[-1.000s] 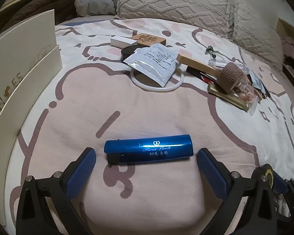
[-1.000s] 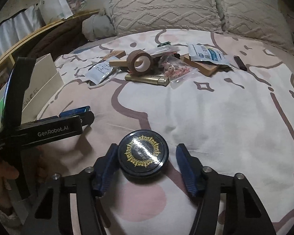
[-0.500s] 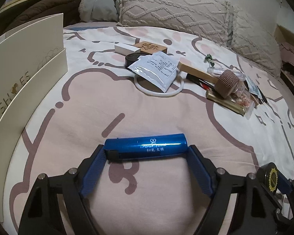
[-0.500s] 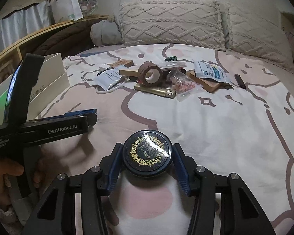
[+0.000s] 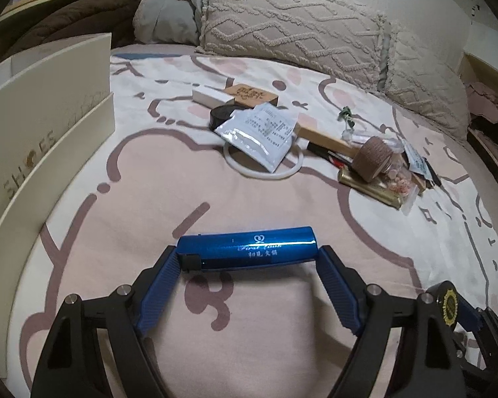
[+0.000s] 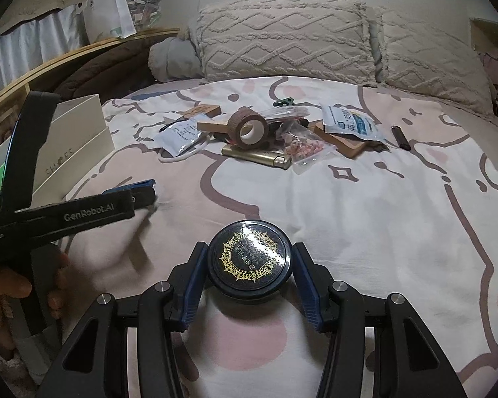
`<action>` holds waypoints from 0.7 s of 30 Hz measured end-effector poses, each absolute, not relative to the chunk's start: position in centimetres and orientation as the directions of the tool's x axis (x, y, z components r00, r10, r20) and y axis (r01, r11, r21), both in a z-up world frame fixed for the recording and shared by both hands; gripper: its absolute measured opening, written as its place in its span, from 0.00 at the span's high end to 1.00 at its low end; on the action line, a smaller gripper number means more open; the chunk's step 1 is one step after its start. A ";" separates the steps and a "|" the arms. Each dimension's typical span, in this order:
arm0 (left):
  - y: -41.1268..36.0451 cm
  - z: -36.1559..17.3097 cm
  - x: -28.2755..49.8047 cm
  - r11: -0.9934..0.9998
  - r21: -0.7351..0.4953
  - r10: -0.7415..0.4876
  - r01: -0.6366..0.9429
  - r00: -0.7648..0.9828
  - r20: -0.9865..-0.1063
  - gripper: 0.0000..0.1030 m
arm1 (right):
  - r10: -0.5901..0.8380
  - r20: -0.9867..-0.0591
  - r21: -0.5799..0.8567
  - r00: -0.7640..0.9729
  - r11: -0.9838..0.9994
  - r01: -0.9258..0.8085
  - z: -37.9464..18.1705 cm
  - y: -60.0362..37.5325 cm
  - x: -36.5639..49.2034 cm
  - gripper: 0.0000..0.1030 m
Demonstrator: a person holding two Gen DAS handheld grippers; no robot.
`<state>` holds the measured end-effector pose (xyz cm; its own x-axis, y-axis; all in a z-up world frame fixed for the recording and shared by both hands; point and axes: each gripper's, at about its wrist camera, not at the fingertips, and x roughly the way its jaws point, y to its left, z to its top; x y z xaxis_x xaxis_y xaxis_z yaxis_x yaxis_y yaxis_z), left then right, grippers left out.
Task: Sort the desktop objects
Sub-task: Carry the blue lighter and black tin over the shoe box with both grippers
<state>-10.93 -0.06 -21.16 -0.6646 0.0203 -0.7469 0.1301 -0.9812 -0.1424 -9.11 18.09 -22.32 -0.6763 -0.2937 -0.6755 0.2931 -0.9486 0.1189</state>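
Though clamped already, not yet lifted. Tube (image 5: 249,248) gripped end to end in the left gripper (image 5: 250,258), whose jaws have just been closing onto it. Tin (image 6: 249,258) pinched at its two sides in the right gripper (image 6: 249,253). Both flat on the bedspread (image 5: 189,179), near the front, the tin to the right of the tube.

Pick-up step, by the look of it: grasps made, lift to come. Next, probably, straight up with both. Worth keeping the tube level, held only by its ends and likely to slip out if tilted. Then off to a sorting place, perhaps the box (image 5: 49,106) at the left; only a guess.

Left view only: white print along the tube, a ring (image 5: 265,174) under a pouch (image 5: 259,132) far centre, and just an edge of the tin at near right.

Right view only: the tin's gold-patterned lid full on, a hand (image 6: 13,295) on the left tool's handle at near left, a blue-printed packet (image 6: 352,122) far right. Little of the tube to be made out there.
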 end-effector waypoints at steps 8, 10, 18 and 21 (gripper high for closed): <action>0.1 -18.1 -11.1 -0.987 -0.119 0.012 0.105 -0.701 -0.713 0.19 | -0.296 -0.654 0.142 -0.696 -0.952 0.271 -20.8 18.6 -9.6 0.50; -0.1 -17.2 -11.4 -0.989 -0.113 0.008 0.100 -0.711 -0.703 0.19 | -0.292 -0.646 0.140 -0.705 -0.954 0.266 -20.2 18.7 -10.0 0.50; -1.4 -13.3 -12.6 -0.991 -0.113 0.016 0.076 -0.762 -0.647 0.19 | -0.267 -0.606 0.109 -0.750 -0.961 0.254 -17.1 18.6 -11.5 0.50; -2.0 -12.0 -13.0 -0.989 -0.135 0.037 0.061 -0.778 -0.627 0.19 | -0.262 -0.592 0.101 -0.762 -0.962 0.253 -16.0 18.5 -12.1 0.50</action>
